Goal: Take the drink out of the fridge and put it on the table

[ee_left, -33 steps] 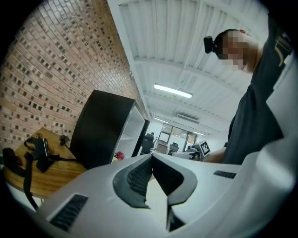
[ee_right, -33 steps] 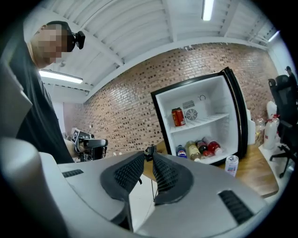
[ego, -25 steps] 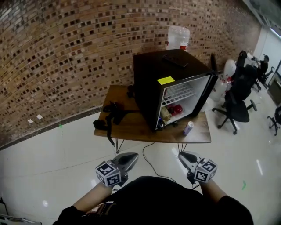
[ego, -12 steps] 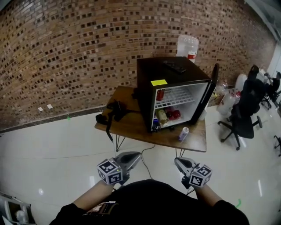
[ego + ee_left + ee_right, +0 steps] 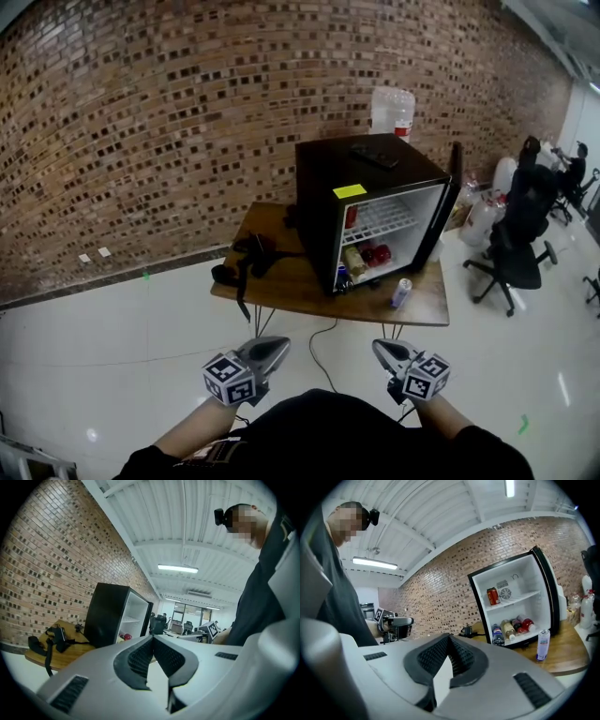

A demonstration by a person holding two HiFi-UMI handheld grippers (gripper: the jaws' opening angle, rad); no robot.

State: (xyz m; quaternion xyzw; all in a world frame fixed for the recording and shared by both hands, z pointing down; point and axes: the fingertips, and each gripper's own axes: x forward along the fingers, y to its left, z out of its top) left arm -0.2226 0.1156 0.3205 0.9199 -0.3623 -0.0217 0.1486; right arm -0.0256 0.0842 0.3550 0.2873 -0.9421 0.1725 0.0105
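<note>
Fridge: a black, boxy mini fridge with a white inside and wire shelves; its door stands open.
Table: brown wood-grain top on thin dark legs, with the fridge standing on it.
Drink: a slim, pale cylindrical can, upright on the table just in front of the fridge's open side.
Inside fridge: a red can on the upper shelf and bottles lying on the bottom one.
Left gripper: smooth grey shell with ribbed black pads; its jaws are pressed together with nothing between them.
Right gripper: same build; its jaws are pressed together and hold nothing.
Drink versus fingers: well apart from both pairs, which hang over the glossy white floor on the near side of the fridge.
Wall: rough brown brick behind the fridge.
</note>
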